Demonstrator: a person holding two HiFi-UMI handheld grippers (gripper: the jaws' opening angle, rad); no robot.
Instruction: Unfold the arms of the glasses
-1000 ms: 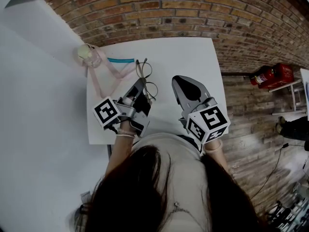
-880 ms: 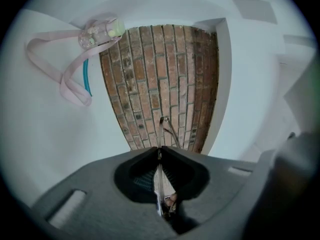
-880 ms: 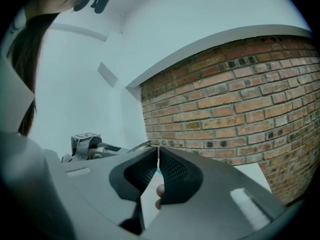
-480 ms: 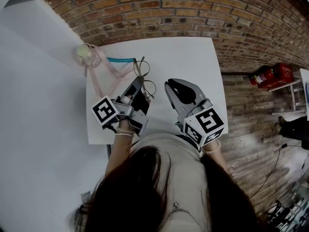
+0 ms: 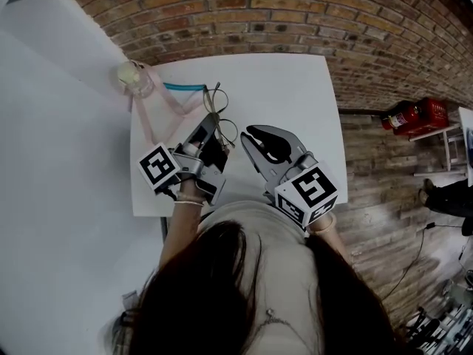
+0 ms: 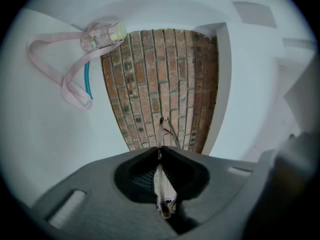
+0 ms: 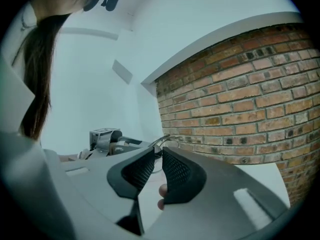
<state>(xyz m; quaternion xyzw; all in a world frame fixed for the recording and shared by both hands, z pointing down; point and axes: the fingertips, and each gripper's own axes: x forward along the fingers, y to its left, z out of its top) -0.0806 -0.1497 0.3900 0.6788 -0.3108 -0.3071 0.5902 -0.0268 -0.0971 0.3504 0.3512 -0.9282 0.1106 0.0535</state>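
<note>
A white desk (image 5: 295,87) stands against a red brick wall (image 5: 259,6). A plain white wall (image 5: 59,198) runs along the desk's left side. To the right is a brown, plank-like floor (image 5: 377,191), where a red fire extinguisher (image 5: 414,115) lies. The light is soft and even.

The glasses (image 5: 216,100) sit over the table (image 5: 295,87), at the tips of the left gripper (image 5: 213,128). The right gripper (image 5: 248,143) is just right of the glasses. The bottle (image 5: 131,80) lies well left of them, by the table's far corner.
</note>
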